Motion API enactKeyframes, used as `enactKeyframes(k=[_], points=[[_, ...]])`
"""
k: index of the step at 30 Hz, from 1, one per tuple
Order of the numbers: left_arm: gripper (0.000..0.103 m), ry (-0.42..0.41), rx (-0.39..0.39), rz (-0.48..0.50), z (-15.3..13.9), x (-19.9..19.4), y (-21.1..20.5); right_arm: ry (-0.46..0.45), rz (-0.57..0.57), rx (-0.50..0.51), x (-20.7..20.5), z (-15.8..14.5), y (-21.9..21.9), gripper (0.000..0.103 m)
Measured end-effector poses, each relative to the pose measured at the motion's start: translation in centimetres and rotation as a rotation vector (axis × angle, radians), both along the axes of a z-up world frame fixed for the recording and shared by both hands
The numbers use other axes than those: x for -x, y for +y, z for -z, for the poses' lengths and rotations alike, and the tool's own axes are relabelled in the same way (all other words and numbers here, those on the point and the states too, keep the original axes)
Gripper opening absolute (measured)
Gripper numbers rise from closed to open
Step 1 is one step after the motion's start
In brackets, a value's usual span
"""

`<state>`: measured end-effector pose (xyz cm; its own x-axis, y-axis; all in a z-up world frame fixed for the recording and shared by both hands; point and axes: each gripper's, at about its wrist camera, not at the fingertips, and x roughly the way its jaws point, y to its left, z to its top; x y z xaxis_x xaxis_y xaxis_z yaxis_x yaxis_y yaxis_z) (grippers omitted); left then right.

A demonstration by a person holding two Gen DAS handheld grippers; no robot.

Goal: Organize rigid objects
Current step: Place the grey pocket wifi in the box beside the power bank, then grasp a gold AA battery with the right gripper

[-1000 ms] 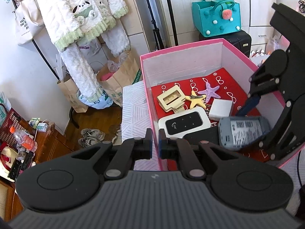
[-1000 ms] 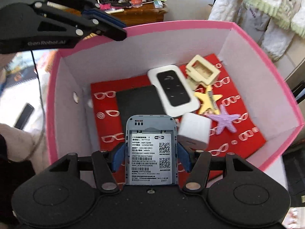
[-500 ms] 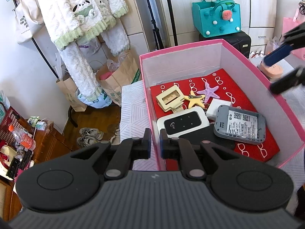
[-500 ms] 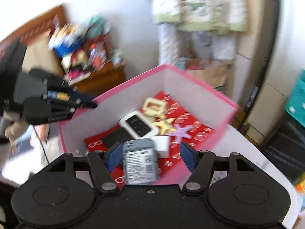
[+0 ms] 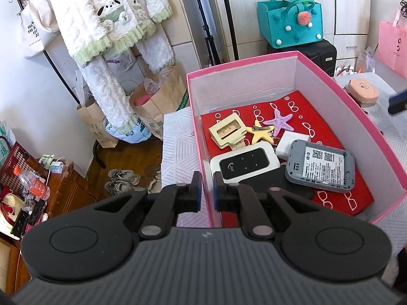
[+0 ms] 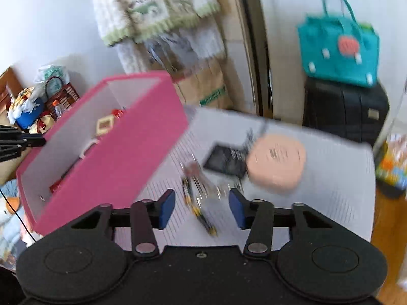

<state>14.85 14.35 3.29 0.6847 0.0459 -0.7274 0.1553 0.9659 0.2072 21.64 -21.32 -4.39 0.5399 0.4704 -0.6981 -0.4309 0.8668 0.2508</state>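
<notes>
My left gripper [image 5: 207,190] is shut on the near left wall of the pink box [image 5: 201,137]. Inside lie a grey router shell [image 5: 320,169], a white router [image 5: 244,164], a white cube [image 5: 292,142], a beige frame [image 5: 227,131] and two starfish [image 5: 278,123]. My right gripper [image 6: 202,208] is open and empty above the white table [image 6: 330,172], to the right of the box [image 6: 122,157]. Ahead of it lie a peach round case [image 6: 277,162], a flat black piece [image 6: 225,161] and thin pens [image 6: 201,211], all blurred.
A teal bag [image 6: 338,45] sits on a black suitcase [image 6: 346,111] beyond the table. Paper bags [image 5: 157,104] and hanging clothes [image 5: 109,25] stand on the floor to the left, with a cluttered wooden cabinet [image 5: 30,193] at far left.
My right gripper let go of the grey router shell in the box, opened, pulled out and swung right over the table. My left gripper has stayed on the box wall.
</notes>
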Motion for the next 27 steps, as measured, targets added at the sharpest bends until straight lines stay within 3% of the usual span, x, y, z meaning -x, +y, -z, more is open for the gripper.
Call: enactKeyframes(k=[1, 9, 12, 16, 18, 20, 24, 27], points=[[0.008, 0.000, -0.001, -0.002, 0.0, 0.1, -0.1, 0.012, 0.005, 0.005, 0.1, 0.8, -0.2, 0.038], [0.008, 0.004, -0.011, -0.014, 0.0, 0.1, -0.3, -0.022, -0.087, 0.015, 1.0, 3.4, 0.8, 0.038], [0.008, 0.004, -0.009, -0.019, 0.0, 0.1, -0.3, -0.101, -0.089, 0.075, 0.9, 3.9, 1.7, 0.039], [0.008, 0.004, -0.010, -0.018, 0.0, 0.1, -0.2, -0.107, -0.109, 0.138, 0.5, 5.0, 2.5, 0.040], [0.008, 0.004, -0.009, -0.019, 0.0, 0.1, -0.3, -0.120, -0.119, 0.150, 0.7, 5.2, 2.7, 0.037], [0.008, 0.004, -0.010, -0.020, 0.0, 0.1, -0.3, -0.145, -0.139, 0.210, 1.3, 5.0, 3.3, 0.012], [0.008, 0.003, 0.001, -0.030, 0.0, 0.2, -0.2, -0.120, -0.135, 0.166, 1.7, 4.4, 3.5, 0.012], [0.008, -0.004, -0.008, -0.029, 0.1, 0.3, -0.3, -0.167, -0.124, 0.178, 2.4, 3.4, 4.1, 0.012]])
